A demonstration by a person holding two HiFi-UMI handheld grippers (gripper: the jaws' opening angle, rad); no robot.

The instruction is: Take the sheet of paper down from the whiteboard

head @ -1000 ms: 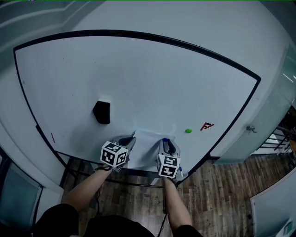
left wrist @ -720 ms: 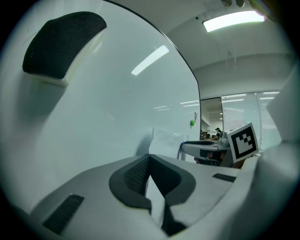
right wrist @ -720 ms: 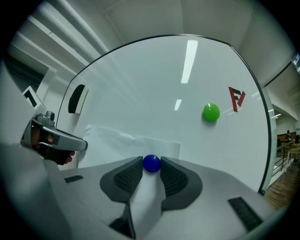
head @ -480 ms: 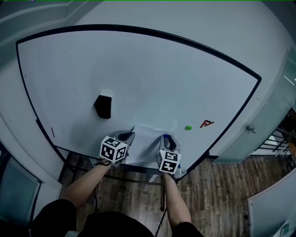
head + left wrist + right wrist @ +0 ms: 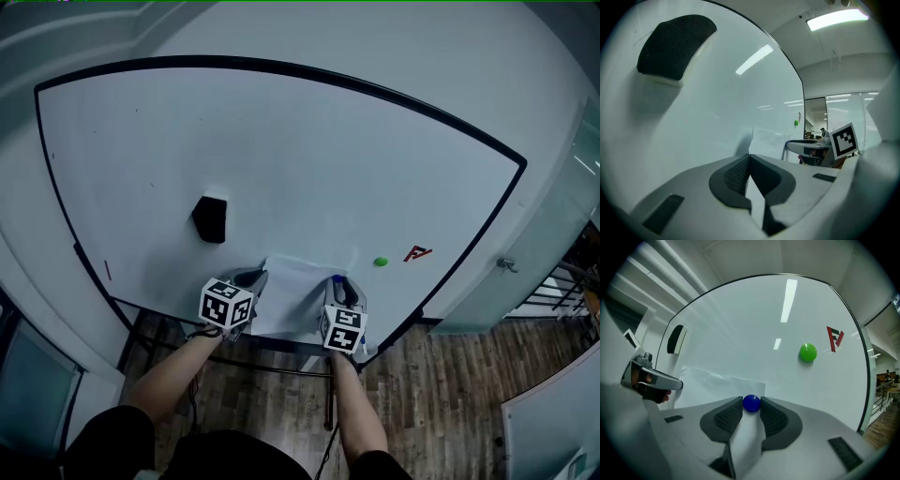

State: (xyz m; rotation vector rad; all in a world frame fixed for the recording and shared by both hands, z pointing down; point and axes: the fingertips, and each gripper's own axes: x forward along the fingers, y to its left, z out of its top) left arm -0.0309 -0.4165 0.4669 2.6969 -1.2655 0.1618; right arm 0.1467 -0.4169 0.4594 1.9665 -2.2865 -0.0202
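While the left gripper (image 5: 749, 158) pinches the left edge of the sheet of paper (image 5: 294, 296), low on the whiteboard (image 5: 281, 150), the right gripper (image 5: 751, 409) clamps the blue magnet (image 5: 751, 403) pinning its right side. Danger: yank that magnet off crooked and the sheet could crumple or tear. If the left pinch slips, the sheet drops.

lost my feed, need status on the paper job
Left hand-held gripper shut on sheet of paper. Right hand-held gripper shut on blue magnet at its right edge. Sheet not yet off whiteboard; nothing blocking.
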